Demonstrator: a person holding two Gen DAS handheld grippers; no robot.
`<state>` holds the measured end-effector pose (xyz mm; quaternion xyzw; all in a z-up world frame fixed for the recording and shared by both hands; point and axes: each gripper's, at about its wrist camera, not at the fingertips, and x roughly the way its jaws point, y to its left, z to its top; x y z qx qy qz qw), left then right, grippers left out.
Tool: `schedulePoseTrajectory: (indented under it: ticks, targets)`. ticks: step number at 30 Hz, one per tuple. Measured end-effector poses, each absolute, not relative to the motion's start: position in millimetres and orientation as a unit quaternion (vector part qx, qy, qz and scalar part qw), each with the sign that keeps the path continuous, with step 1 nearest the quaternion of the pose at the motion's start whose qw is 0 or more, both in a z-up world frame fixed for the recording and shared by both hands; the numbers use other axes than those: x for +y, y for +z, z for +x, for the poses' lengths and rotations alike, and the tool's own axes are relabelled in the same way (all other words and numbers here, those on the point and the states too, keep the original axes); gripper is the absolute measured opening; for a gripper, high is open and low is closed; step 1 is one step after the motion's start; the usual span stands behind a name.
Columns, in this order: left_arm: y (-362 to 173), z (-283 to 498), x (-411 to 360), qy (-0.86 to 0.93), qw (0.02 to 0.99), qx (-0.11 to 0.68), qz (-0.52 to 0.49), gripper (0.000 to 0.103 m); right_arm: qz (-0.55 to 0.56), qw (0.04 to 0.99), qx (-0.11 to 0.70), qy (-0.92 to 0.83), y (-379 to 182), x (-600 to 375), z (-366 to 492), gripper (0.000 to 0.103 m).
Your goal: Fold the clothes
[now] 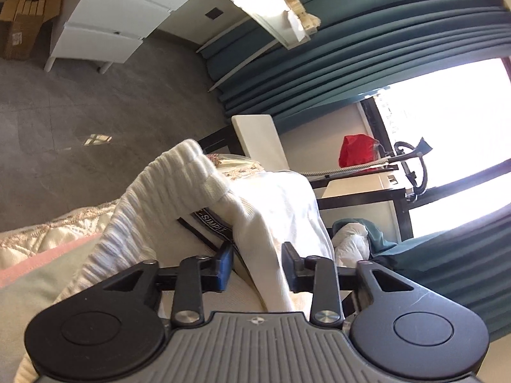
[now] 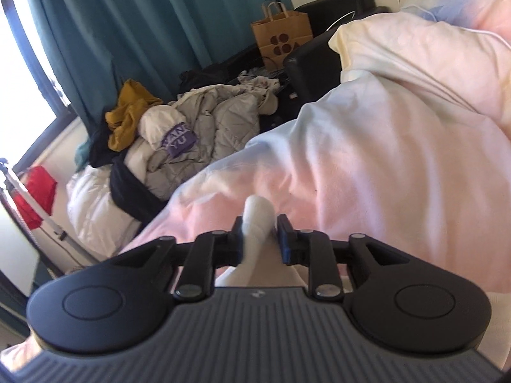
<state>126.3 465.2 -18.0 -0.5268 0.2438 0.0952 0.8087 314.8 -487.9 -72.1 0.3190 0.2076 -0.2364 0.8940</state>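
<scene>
The left gripper has its fingers spread apart, and a fold of the white ribbed garment runs between them without being pinched, the rest of the cloth lifted and draped over the quilted bedspread in front of the teal curtains. The right gripper is clenched on a bunched white piece of cloth, held just above the pink and white duvet, with a heap of clothes and a brown paper bag well beyond it
</scene>
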Motion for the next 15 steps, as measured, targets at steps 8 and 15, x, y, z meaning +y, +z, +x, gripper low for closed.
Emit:
schedulePoseTrajectory:
  ticks: [8,15]
  targets:
    - [1.9,53.8,409.6,0.064,0.819,0.231,-0.521,0.07,0.38,0.882,0.186,-0.207,-64.2,-482.0,221.1,0.062]
    - [-41.1,-4.2,352.3,0.062,0.741,0.261,-0.616,0.075,0.435,0.865,0.17,-0.182,-59.8,-478.1,140.4,0.073]
